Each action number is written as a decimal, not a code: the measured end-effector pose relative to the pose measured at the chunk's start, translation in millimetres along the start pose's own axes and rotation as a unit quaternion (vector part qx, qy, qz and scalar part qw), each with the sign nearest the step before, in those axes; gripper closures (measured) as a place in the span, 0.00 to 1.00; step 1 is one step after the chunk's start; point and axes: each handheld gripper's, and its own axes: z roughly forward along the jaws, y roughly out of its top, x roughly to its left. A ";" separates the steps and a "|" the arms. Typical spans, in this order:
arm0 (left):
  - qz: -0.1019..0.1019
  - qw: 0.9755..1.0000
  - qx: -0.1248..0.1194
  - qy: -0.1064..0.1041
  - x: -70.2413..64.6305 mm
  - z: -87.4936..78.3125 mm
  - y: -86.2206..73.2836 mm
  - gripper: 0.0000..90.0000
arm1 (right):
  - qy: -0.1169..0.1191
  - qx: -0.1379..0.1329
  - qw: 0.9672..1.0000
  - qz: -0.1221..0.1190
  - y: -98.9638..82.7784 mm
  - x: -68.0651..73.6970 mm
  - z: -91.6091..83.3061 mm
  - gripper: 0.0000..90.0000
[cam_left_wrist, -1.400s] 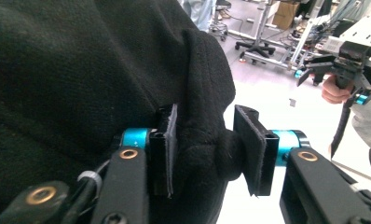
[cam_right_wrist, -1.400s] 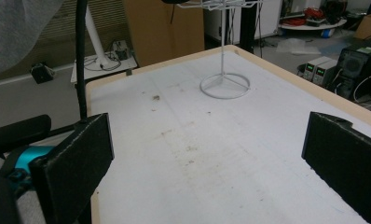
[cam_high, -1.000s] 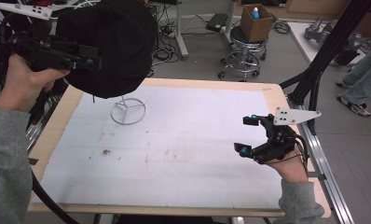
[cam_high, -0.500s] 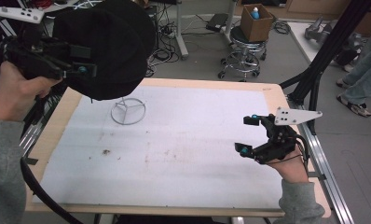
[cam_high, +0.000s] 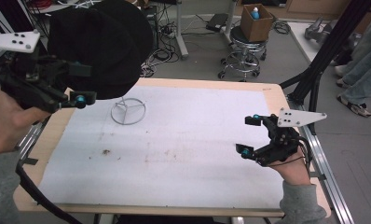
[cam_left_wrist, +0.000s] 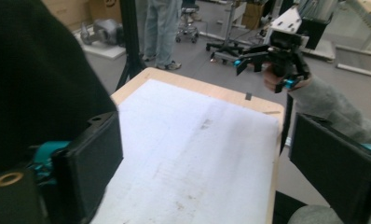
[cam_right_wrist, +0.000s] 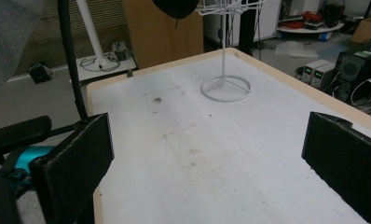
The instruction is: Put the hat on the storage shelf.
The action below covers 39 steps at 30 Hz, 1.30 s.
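While the left tool [cam_high: 79,84] hangs wide open and empty just beside the black hat [cam_high: 99,46] atop the wire stand [cam_high: 127,111], the right tool [cam_high: 249,135], also wide and empty, sits far across the worktop [cam_high: 183,154].

left gripper [cam_high: 76,84]: raised high over the table's [cam_high: 267,93] left edge, jaws wide apart | right gripper [cam_high: 249,136]: low near its right edge, jaws spread
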 end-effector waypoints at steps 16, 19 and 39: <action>-0.005 0.998 -0.058 -0.003 -20.1 11.4 -56.0 0.08 | -0.012 -0.013 1.000 0.005 0.0 -2.8 -9.9 0.01; -0.010 0.997 -0.071 -0.003 -19.9 15.1 -68.2 0.08 | -0.017 -0.019 1.000 0.005 0.1 -3.1 -14.4 0.01; -0.024 0.996 -0.068 0.046 -16.9 34.7 -114.7 0.08 | -0.037 -0.039 0.999 0.009 -1.9 -5.4 -31.2 0.01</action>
